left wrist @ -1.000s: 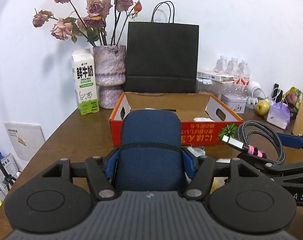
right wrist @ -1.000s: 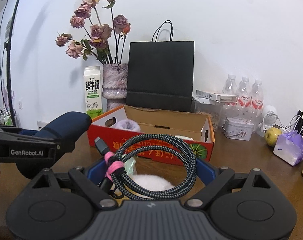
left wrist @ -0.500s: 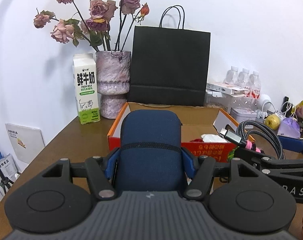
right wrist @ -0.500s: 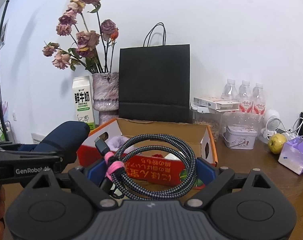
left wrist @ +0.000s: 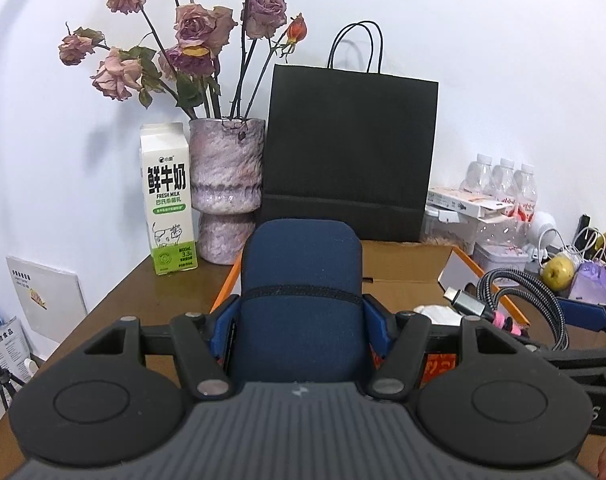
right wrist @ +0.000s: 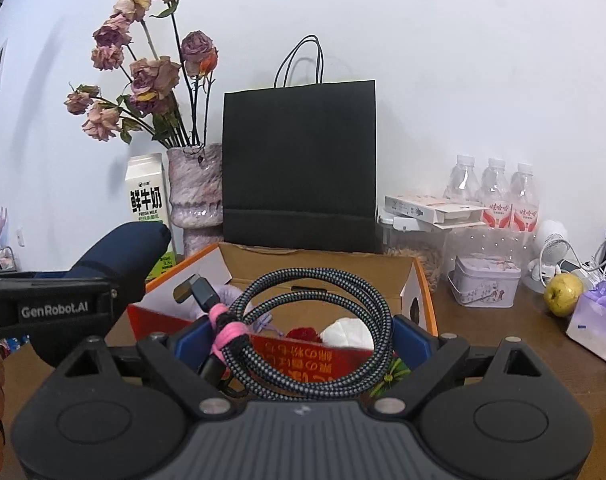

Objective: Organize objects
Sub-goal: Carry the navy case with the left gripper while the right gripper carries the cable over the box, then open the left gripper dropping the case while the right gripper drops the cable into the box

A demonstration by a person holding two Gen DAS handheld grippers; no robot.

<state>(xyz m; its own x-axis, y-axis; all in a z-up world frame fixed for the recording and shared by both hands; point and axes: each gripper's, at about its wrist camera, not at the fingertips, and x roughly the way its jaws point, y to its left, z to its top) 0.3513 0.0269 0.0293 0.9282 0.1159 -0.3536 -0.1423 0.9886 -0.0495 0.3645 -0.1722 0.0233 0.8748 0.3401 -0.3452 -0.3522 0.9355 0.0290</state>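
My left gripper (left wrist: 301, 320) is shut on a dark blue fabric pouch (left wrist: 301, 280) and holds it in the air in front of the open orange cardboard box (left wrist: 407, 268). My right gripper (right wrist: 299, 340) is shut on a coiled braided cable (right wrist: 323, 320) tied with a pink band, held just before the box (right wrist: 417, 288). The cable (left wrist: 519, 304) also shows at the right of the left wrist view, and the pouch (right wrist: 119, 256) at the left of the right wrist view. Inside the box lie a white item (right wrist: 347, 332), a red item and something purple.
Behind the box stand a black paper bag (left wrist: 349, 152), a vase of dried roses (left wrist: 225, 184) and a milk carton (left wrist: 169, 208). To the right are water bottles (right wrist: 491, 188), a tin (right wrist: 485, 286), a pear (right wrist: 563, 288) and a purple bag (right wrist: 595, 320). The table edge runs left.
Both grippers have risen and moved toward the box with their loads; the view now looks over the box's front wall into it.
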